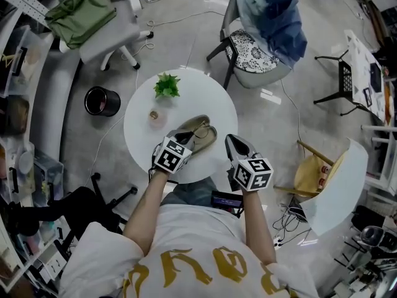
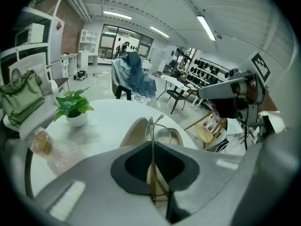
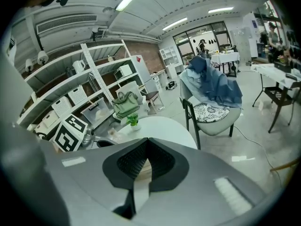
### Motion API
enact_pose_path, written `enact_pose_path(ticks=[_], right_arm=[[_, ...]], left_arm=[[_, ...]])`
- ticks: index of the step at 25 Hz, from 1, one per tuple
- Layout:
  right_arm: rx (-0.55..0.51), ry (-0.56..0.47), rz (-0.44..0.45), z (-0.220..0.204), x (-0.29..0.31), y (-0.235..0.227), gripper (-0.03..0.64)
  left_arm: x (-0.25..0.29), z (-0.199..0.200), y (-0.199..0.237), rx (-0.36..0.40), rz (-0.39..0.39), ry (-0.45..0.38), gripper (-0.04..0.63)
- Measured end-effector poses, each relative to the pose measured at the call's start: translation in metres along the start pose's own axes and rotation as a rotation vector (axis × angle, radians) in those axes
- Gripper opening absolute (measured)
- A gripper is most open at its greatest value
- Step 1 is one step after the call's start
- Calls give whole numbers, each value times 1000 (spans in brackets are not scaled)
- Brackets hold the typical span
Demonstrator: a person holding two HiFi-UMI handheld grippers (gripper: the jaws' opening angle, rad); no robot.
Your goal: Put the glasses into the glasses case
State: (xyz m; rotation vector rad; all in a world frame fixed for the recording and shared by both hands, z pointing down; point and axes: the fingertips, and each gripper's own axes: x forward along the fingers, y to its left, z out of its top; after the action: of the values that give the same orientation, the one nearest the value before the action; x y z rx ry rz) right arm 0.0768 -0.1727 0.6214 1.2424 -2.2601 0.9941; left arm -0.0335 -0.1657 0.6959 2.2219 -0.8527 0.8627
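An open beige glasses case lies on the near part of the round white table. My left gripper is at the case's near left end and is shut on the thin metal-framed glasses. In the left gripper view the glasses stand edge-on between the jaws of the left gripper, right over the open case. My right gripper hovers off the table's right edge beside the case. In its own view the right gripper is shut with nothing in it.
A small potted plant and a little brownish item in clear wrap sit at the table's far left. A chair draped with blue clothes stands beyond the table. A black bin is on the floor at left, a yellow chair at right.
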Motion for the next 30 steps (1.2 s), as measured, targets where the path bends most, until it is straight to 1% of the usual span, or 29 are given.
enact_pose_path(ticks=[3,6,13,20,26,30], right_arm=[[1,6,-6,3,1,-6,25],[3,11,-8,5,4,-10,25],[-4,27,-1,5,9,-12,25],[-3,37,1,1,6,-13,25],[-4,27,1,4,3,-15,25],[-4,12,3,5,-1,-13,25]], left_arm=[[7,-5,3,15,22,47,15],[14,-9,4,24,26,84,15],[29,-14,7,27,40,125,15],[42,-20,6,80,79,175,17],[40,-17,7,105,111,161,23],[38,-16,8,101,117,150,35]])
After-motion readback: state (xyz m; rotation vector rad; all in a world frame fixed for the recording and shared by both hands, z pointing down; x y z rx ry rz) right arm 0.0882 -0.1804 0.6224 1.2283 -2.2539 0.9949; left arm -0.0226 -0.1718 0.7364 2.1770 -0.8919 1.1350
